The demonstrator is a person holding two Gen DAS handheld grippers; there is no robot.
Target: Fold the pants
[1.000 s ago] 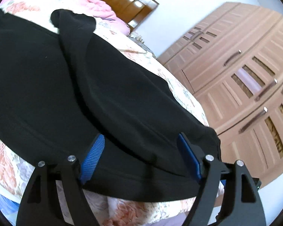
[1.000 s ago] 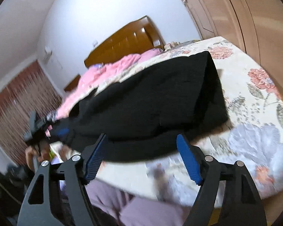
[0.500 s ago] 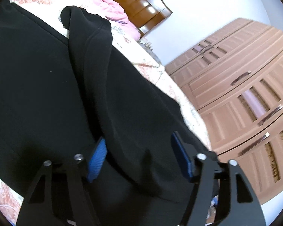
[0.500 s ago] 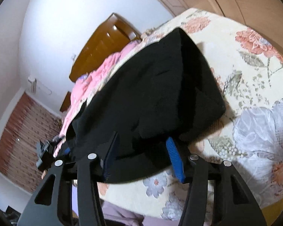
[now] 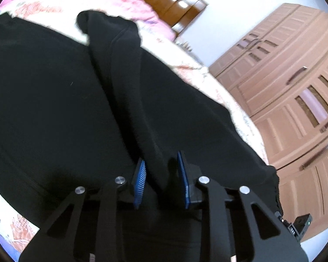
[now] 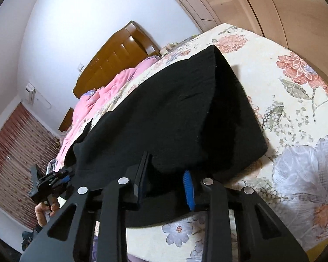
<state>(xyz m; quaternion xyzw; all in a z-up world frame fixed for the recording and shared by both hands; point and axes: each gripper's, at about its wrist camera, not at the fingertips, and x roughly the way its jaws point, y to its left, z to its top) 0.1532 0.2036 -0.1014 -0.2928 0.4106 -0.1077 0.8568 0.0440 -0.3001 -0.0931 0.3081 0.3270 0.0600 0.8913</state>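
The chief risk at this stage is an uneven or partial catch: the black pants (image 5: 54, 109) are thick and layered at the near edge, and either gripper may pinch only the top layer, leaving the lower one on the bedspread (image 6: 295, 131) when the fabric is raised, which would skew the fold. A second risk is that a jaw catches the floral bedspread along with the hem, since the cloth lies directly on it. The left gripper (image 5: 161, 181) has its jaws closing to a narrow gap, with a raised ridge of the pants between the blue pads (image 5: 140, 176); whether the pads already press the cloth cannot be told for certain, though they appear to flank it closely. The right gripper (image 6: 164, 185) is likewise closing, and the near edge of the garment sits between its jaws, draping over the left one. From each gripper the pants spread forward and away across the bed, toward the pink quilt (image 6: 102, 100) and headboard (image 6: 120, 54) beyond. The person's left hand (image 6: 43, 211) shows at the far left of the right wrist view.
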